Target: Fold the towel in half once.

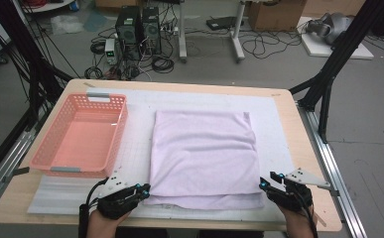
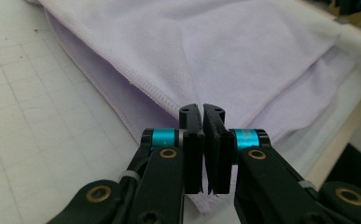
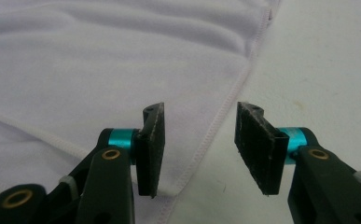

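Evidently a fold was in hand: the lilac towel (image 1: 203, 153) lay folded on the white mat (image 1: 279, 124) beside the pink basket (image 1: 80, 134). The left gripper (image 1: 142, 189) sat at its near left corner, jaws pressed together, though whether cloth lay between them was unclear. The right gripper (image 1: 265, 186) stood spread astride the near right corner, probably ready to pinch it.

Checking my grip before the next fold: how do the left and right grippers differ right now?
The left gripper has its jaws nearly shut, with no cloth visibly between them; the right gripper stands wide open. The left sits over the lilac towel; the right straddles its hemmed edge. Both are at the towel's near corners.
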`<state>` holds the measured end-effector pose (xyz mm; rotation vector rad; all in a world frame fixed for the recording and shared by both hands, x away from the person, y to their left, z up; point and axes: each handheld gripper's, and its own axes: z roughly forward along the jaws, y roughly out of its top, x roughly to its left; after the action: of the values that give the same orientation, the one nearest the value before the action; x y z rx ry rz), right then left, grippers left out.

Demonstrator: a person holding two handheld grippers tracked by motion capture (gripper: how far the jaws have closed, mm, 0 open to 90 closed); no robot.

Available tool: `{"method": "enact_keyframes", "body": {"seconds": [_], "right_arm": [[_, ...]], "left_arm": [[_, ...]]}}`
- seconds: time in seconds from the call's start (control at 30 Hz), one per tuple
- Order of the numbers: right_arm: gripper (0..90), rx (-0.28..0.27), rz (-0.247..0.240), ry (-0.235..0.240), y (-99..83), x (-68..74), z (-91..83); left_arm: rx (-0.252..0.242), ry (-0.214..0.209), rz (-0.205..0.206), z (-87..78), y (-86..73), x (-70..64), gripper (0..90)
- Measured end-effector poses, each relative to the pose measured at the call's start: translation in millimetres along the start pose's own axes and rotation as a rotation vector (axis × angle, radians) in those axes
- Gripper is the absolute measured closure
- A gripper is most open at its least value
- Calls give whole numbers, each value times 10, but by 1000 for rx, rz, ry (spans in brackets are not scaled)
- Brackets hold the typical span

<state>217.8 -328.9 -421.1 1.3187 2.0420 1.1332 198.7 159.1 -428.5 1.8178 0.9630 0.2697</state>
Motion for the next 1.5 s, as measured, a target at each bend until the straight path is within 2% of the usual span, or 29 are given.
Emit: {"method": "enact_keyframes", "body": {"seconds": [0.1,0.17,0.3,0.4,0.67,0.9,0.97,1.0,1.07,1.3,1.43,1.5], "right_arm": [[521,2,-2,9,8,6,-38],[521,3,-4,9,7,16,-59],[525,19,-23,9,-11,50,-98],[537,46,-46,18,-43,78,-107],[581,98,-53,34,-114,70,-41],[599,139,-122,91,-124,182,48],[651,161,-148,83,-139,193,85],[716,179,-158,83,-151,200,107],[861,182,-186,75,-162,202,111],[877,107,-200,129,-100,166,-60],[877,113,-260,160,-91,168,-223],[877,124,-263,179,-117,148,-290]], "left_arm": [[5,-22,-22,-73,-15,-3,861],[26,-26,-28,-92,-42,-16,861],[86,0,-25,-41,-121,-15,861],[115,9,-41,4,-171,18,860],[124,13,-44,27,-187,28,854],[113,13,-43,21,-180,28,854],[117,14,-40,22,-181,31,854],[115,15,-39,22,-181,30,854],[114,17,-39,20,-180,26,854],[102,14,-45,-6,-164,15,855],[104,7,-51,-34,-155,16,856],[115,2,-51,-38,-161,12,857]]}}
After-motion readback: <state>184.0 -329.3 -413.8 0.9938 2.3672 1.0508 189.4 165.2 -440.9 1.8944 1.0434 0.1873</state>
